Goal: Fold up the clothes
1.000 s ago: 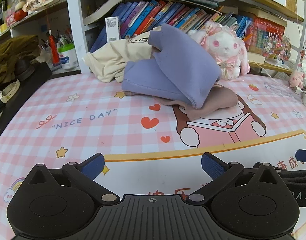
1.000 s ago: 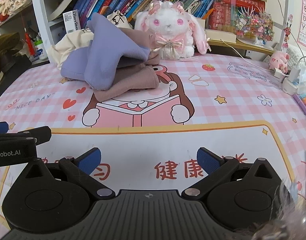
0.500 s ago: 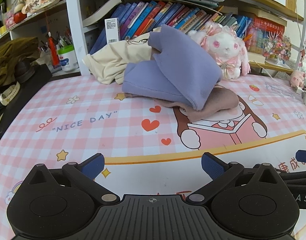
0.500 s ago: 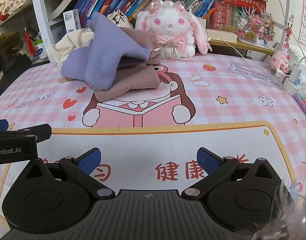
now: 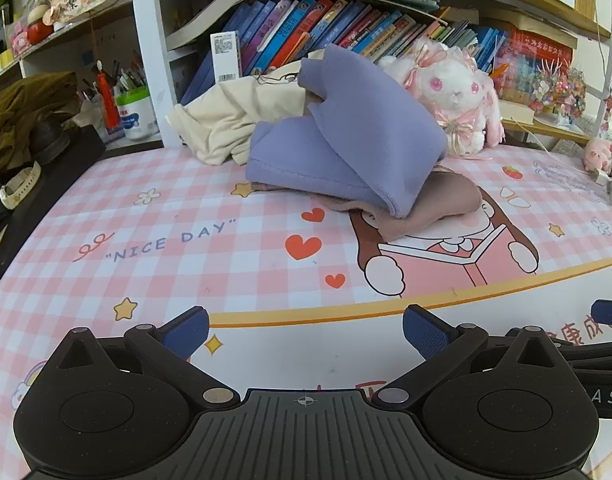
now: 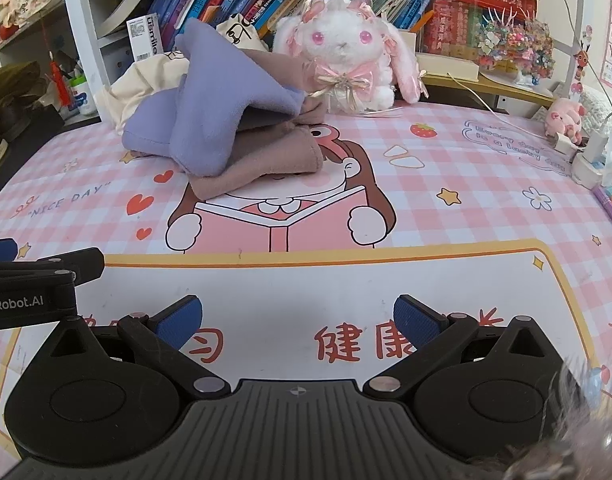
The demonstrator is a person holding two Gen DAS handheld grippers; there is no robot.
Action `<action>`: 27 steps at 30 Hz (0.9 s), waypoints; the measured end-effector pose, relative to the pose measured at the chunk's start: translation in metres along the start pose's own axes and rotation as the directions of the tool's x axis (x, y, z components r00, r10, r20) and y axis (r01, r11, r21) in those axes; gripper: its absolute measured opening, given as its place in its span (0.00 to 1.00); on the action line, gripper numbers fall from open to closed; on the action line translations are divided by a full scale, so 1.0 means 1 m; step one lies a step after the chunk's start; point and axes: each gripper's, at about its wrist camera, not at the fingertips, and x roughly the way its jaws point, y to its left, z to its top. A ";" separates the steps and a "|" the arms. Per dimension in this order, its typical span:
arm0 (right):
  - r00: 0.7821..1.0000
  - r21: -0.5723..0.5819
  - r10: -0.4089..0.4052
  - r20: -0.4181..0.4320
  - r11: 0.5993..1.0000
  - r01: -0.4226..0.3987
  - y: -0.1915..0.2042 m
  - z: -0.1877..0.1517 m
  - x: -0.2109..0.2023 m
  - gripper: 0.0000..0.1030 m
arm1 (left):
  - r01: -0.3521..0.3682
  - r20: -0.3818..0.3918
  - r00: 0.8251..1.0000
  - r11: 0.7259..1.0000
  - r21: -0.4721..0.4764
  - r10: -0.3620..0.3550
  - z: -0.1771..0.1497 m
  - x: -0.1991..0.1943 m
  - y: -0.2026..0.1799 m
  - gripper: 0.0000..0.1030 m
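A pile of clothes lies at the back of the pink checked mat [image 5: 154, 280]. On top is a lilac garment [image 5: 358, 136] [image 6: 222, 108], draped over a mauve-brown one [image 5: 438, 208] [image 6: 266, 160]. A cream garment [image 5: 234, 116] [image 6: 146, 80] is bunched behind them against the bookshelf. My left gripper [image 5: 304, 334] is open, low over the mat's front, well short of the pile, nothing between its fingers. My right gripper [image 6: 296, 320] is open too, empty, over the white panel with red characters. The left gripper's body [image 6: 30, 284] shows at the right wrist view's left edge.
A white plush rabbit [image 5: 450, 92] [image 6: 346, 52] sits just behind the pile. The bookshelf [image 5: 346, 32] stands at the back. A small pink pig toy [image 6: 564, 118] and a charger with cables [image 6: 590, 156] lie far right. Dark clothing and a pen pot [image 5: 132, 116] are at left.
Both grippers have crept slightly forward toward the pile; the clothes sit a little lower and closer in both views. Both grippers stay open.
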 end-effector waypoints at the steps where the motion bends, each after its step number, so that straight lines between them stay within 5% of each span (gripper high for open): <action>1: 1.000 0.000 0.000 -0.001 1.000 0.000 0.000 0.000 0.000 1.00 | 0.000 0.000 1.000 1.000 0.000 0.000 0.000 0.000 0.000 1.00; 27: 1.000 -0.011 0.002 -0.012 1.000 -0.002 0.003 -0.001 0.004 1.00 | 0.002 -0.024 1.000 1.000 -0.002 -0.002 -0.002 0.008 0.000 1.00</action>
